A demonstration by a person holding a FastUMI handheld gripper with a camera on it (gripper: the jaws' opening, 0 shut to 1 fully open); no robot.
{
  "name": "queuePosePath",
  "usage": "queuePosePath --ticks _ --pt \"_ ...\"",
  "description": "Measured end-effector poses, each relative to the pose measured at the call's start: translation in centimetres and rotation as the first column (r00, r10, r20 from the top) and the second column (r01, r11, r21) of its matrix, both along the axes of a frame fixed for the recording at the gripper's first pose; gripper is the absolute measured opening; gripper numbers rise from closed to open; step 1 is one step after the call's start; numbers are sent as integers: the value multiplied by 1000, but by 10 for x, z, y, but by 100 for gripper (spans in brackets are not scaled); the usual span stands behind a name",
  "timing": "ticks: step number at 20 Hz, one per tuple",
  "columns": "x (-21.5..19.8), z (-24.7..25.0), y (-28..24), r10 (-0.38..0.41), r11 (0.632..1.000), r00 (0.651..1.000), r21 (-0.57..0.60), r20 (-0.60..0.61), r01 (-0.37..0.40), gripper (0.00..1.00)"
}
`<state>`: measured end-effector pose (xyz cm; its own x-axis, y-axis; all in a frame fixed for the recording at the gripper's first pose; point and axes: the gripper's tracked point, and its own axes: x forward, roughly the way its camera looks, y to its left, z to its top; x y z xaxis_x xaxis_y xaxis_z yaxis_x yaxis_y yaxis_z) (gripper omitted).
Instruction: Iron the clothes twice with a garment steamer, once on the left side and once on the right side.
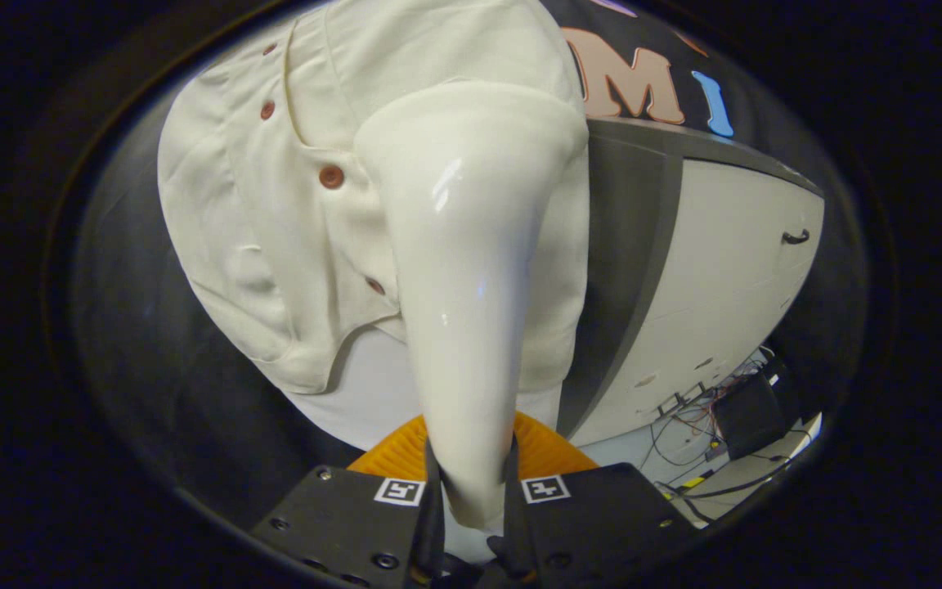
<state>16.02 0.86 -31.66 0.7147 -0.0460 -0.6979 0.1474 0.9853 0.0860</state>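
Both fingers [430,491] of the gripper [471,483] press on the narrow handle of the garment steamer [471,270], so we record the jaws as pinching it. We note its wide head lying against the cream buttoned shirt [275,245] just beyond, right of the brown buttons [331,177].

Beyond my fingers and to their right stands a pale panel [733,270] with a grey border [626,270] and a small dark handle [796,237]. Below it, on the light floor [753,470], a black box [753,413] sits among tangled cables [696,421]. Black cloth wall [136,343] hangs left.
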Motion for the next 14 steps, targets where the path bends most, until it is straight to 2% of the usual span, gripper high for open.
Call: queuePosePath --ticks 8,14 --pt "-34 -21 15 -20 1000 998 6 -55 20 29" --pt "-53 -24 22 -73 997 996 32 -57 75 29"
